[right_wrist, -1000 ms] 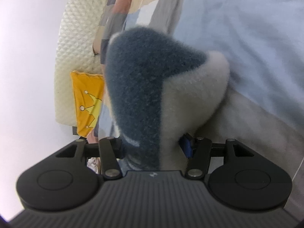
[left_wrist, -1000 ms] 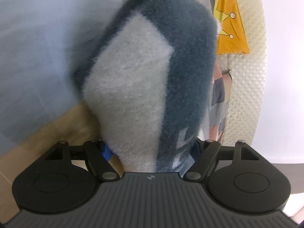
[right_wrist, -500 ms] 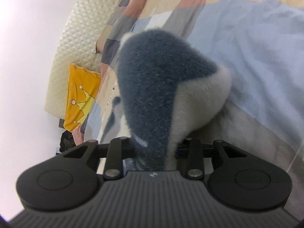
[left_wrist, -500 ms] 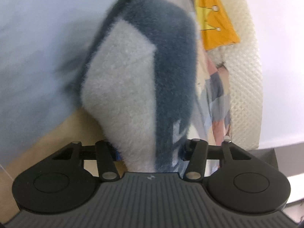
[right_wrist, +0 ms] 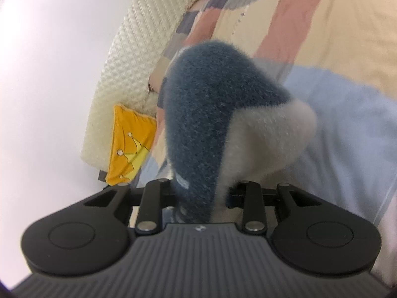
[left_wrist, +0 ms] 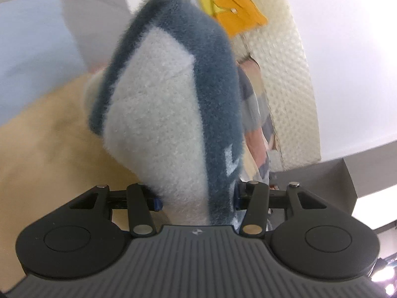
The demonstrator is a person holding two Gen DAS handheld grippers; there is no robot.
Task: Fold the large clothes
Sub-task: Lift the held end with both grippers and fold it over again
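Observation:
A fluffy fleece garment in dark blue-grey and pale grey fills the middle of both views. My left gripper (left_wrist: 196,198) is shut on a bunched fold of the fleece garment (left_wrist: 168,114), which stands up in front of the camera and hides the fingertips. My right gripper (right_wrist: 201,196) is shut on another fold of the same garment (right_wrist: 213,119). Both hold it lifted above a bed with a patchwork cover (right_wrist: 310,32).
A cream quilted headboard (left_wrist: 287,79) runs along the bed's end, also in the right wrist view (right_wrist: 129,57). A yellow-orange cushion with crown prints (right_wrist: 129,139) leans on it, also in the left wrist view (left_wrist: 233,7). A white wall (right_wrist: 44,62) lies behind.
Both grippers have swung with the garment toward the headboard end of the bed. More of the patchwork cover and headboard shows now. The grips have not changed.

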